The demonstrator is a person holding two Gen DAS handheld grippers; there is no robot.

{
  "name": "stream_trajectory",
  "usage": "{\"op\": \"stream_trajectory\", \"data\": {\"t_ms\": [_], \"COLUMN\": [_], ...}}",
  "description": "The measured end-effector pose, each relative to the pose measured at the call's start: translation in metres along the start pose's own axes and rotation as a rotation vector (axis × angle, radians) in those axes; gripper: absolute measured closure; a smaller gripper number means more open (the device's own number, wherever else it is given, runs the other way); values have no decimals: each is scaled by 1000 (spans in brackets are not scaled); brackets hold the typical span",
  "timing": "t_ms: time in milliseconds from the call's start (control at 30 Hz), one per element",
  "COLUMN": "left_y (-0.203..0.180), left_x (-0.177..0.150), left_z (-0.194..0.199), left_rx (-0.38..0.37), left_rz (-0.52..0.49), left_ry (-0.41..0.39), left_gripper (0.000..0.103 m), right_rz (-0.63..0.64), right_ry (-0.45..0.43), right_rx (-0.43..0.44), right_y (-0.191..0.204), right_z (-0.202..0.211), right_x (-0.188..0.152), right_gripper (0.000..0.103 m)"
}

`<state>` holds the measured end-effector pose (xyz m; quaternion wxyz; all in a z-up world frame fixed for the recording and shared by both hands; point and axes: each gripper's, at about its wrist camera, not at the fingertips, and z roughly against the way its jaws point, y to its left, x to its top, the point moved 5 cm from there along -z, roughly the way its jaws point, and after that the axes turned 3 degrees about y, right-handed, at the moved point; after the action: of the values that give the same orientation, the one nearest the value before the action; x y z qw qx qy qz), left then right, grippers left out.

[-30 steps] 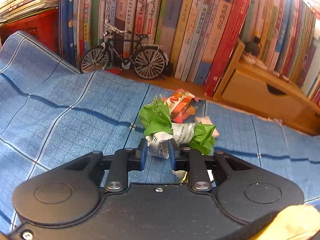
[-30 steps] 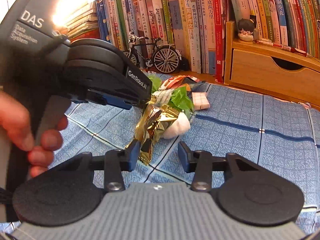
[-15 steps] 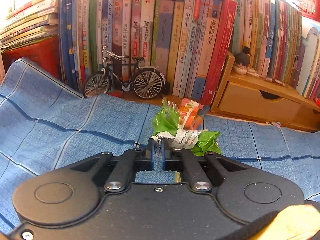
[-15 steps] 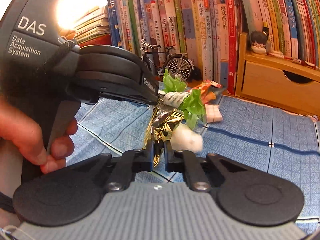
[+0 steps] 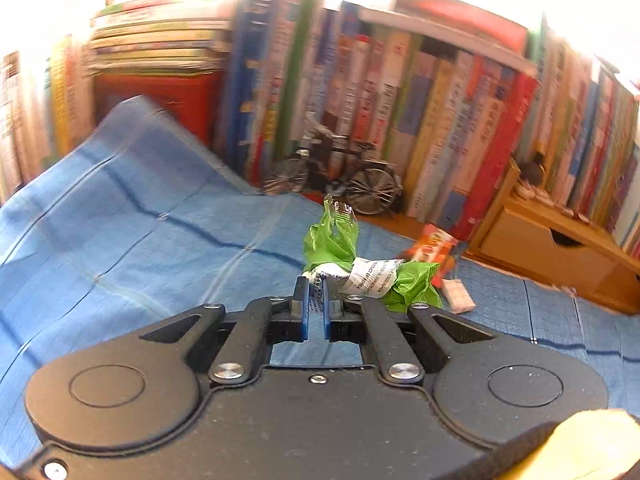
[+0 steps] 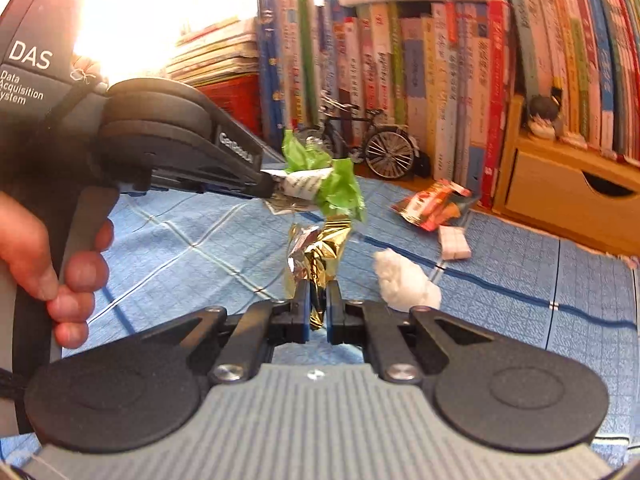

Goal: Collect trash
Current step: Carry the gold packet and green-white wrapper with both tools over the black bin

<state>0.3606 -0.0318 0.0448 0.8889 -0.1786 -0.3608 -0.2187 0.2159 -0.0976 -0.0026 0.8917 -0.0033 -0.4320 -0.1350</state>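
The left tool body reads "DAS Data Acquisition System"; its arm reads "GenRobot.AI".

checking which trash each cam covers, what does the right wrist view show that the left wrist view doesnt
Only the right wrist view shows the right gripper shut on the gold foil wrapper, the white crumpled tissue on the blue cloth, and a hand holding the left gripper's handle.

Only the left wrist view looks straight along the left gripper.

Both show the left gripper shut on the green wrapper, the orange snack packet and the model bicycle.
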Motion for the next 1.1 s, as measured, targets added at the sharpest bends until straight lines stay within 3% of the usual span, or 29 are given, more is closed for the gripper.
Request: {"op": "stream_trajectory", "data": {"t_ms": [767, 1100], "left_y": [102, 140], "left_x": [-48, -88], "left_z": [136, 197], "left_rx": [196, 279], "left_rz": [170, 228], "left_ry": [-109, -128], "left_gripper": [97, 97], "right_rz": [201, 279], "right_ry": [4, 15], "right_rx": [194, 283], "right_y": [108, 157], "right_z": [69, 93], "right_x": [-32, -49], "right_gripper": [93, 93]}}
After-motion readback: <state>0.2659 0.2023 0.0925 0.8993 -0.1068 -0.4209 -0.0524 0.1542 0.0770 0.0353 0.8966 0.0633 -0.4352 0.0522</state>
